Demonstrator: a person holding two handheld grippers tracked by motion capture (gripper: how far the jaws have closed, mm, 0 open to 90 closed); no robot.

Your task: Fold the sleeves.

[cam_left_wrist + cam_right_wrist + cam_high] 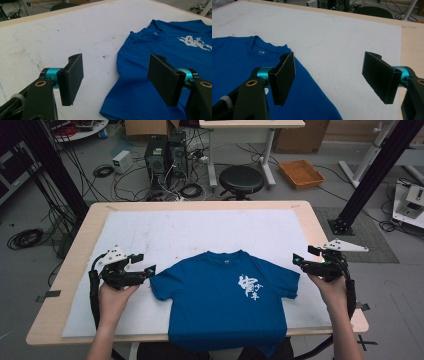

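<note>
The blue T-shirt (227, 297) lies face up and spread flat on the white mat (165, 232) that covers the worktop (80, 240). Its collar points away from the person, and its hem hangs over the near edge.

The left hand-held gripper (150, 269) sits just beside the left sleeve, its jaws spread wide and holding nothing. In the left gripper view the sleeve hem (117, 112) lies between and below the two pads. The right hand-held gripper (296, 259) is likewise wide open and empty, near the right sleeve; the right gripper view places one pad over the blue fabric (242, 57) and the other over bare mat.

The step in hand is judged to be the first grasp for a fold.

1. Lower each hand-held gripper until one pad slides under the sleeve edge.
2. Take only a single layer edge, near the shoulder seam.
3. Close both sides at matching points, so the fold line runs straight.
4. Lift evenly; uneven height is likely to skew the shirt.
</note>
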